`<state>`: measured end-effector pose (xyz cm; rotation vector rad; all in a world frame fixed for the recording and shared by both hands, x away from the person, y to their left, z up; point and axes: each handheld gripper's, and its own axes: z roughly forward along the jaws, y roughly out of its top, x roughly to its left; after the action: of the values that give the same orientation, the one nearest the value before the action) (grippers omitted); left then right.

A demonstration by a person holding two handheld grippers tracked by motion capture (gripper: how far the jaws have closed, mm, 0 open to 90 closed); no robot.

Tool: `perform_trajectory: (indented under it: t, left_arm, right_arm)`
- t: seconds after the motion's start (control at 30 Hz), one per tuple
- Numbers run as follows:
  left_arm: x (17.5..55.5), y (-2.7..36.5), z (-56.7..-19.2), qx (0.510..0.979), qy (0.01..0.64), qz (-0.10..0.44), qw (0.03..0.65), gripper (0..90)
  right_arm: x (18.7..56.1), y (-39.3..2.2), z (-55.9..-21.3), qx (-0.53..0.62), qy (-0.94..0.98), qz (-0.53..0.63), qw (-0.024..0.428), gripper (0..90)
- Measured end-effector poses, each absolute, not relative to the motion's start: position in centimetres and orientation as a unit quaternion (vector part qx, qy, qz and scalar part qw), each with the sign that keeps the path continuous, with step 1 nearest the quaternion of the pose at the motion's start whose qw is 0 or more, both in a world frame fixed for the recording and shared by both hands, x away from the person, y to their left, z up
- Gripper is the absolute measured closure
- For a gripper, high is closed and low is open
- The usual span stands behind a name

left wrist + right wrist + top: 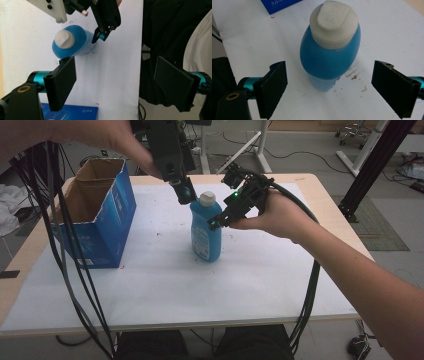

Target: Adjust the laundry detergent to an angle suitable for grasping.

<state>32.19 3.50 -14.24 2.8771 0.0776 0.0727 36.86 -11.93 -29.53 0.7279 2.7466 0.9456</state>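
On the white mat (150, 285), right of the blue box (95, 215), I see the blue bottle (206, 232) standing upright, cap up. My right gripper (329, 87) is nearer, jaws apart either side of its body. My left gripper (184, 194) hangs just beside the cap, jaws apart too.

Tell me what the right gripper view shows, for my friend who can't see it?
A blue bottle with a white cap stands upright on a white table, seen from above. The right hand-held gripper is open, its two black jaws spread wide on either side of the bottle without touching it.
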Motion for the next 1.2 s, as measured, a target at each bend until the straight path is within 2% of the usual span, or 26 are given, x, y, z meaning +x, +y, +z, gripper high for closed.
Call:
perform_trajectory:
  t: [1.2]
  left_arm:
    - [32.1,3.5,-14.2,0.990,0.028,0.028,0.133,18.1]
  right_arm:
    - [37.0,-10.0,-31.4,0.267,0.909,0.309,0.086,12.7]
